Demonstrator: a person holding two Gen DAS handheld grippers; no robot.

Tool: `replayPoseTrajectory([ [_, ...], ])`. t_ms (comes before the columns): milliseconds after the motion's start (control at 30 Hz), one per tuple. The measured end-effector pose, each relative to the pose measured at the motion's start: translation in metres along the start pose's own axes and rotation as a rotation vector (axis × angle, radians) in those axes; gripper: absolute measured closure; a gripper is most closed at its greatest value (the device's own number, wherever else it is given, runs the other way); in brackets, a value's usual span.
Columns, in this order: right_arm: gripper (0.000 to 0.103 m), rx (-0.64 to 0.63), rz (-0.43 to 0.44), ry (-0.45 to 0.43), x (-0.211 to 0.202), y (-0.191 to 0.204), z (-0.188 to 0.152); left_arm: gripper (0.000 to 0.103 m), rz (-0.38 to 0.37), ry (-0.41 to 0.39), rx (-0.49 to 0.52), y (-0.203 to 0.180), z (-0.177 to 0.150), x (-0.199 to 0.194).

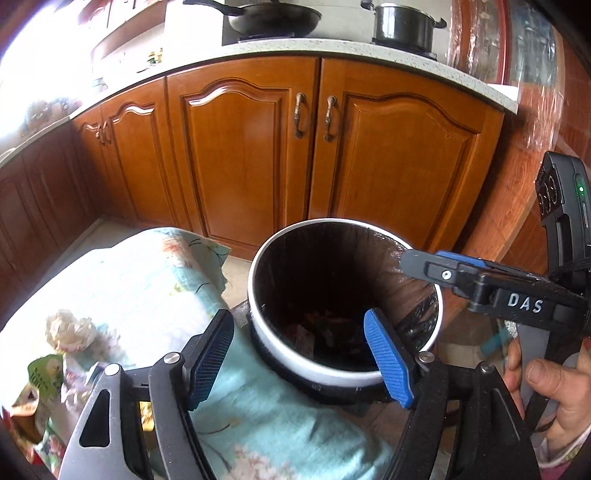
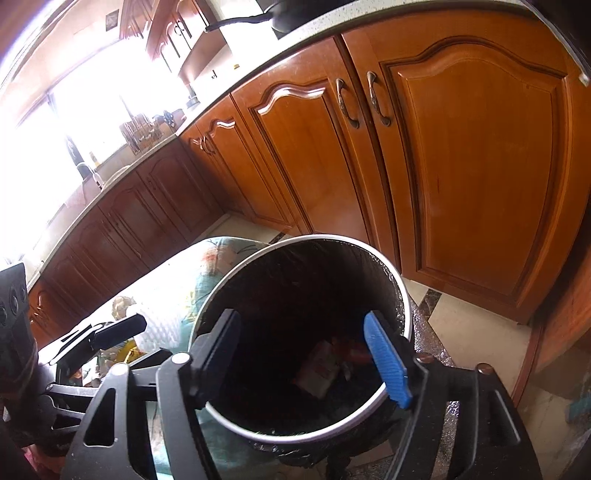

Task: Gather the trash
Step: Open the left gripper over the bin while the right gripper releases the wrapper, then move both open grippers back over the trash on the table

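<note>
A white trash bin (image 1: 258, 325) with a black liner stands on the floor beside a table covered in a teal floral cloth (image 1: 147, 280). Wrappers (image 1: 321, 321) lie at the bin's bottom. My left gripper (image 1: 297, 315) hangs open over the near rim with nothing between its pads. My right gripper (image 2: 301, 315) is open and empty above the bin's mouth (image 2: 406, 306), over the wrappers (image 2: 321, 365) inside. Its dark finger (image 1: 443, 266) reaches over the rim from the right in the left wrist view. Crumpled paper (image 1: 70, 328) and a green packet (image 1: 44, 369) lie on the cloth at the left.
Brown wooden cabinet doors (image 1: 240, 155) stand close behind the bin under a speckled counter (image 1: 332, 48) with a black pan (image 1: 273, 16) and a pot (image 1: 402, 26). A person's hand (image 1: 546, 384) holds the right gripper's handle. Tiled floor (image 2: 472, 332) lies right of the bin.
</note>
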State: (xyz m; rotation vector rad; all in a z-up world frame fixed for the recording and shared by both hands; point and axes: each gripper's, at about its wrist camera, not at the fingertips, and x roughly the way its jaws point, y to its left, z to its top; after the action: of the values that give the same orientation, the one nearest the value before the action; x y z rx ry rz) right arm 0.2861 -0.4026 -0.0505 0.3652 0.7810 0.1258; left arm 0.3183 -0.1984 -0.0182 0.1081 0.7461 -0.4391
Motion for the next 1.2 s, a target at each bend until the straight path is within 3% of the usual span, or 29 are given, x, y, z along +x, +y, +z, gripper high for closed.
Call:
replayPoseTrajectory([
  [133, 0.011, 0.017, 0.011, -0.035, -0.015, 0.007, -0.008, 0.025, 0.008, -0.017, -0.064, 0.012, -0.021, -0.025],
  [233, 0.007, 0.038, 0.027, -0.053, -0.025, 0.014, -0.019, 0.025, 0.028, -0.024, -0.097, 0.02, -0.037, -0.044],
  [800, 0.006, 0.018, 0.111, -0.025, -0.043, 0.076, -0.077, 0.024, 0.128, -0.046, -0.267, 0.07, -0.12, -0.142],
  [1200, 0.006, -0.07, 0.169, 0.03, -0.023, 0.124, -0.088, 0.025, 0.211, -0.006, -0.34, 0.099, -0.126, -0.152],
])
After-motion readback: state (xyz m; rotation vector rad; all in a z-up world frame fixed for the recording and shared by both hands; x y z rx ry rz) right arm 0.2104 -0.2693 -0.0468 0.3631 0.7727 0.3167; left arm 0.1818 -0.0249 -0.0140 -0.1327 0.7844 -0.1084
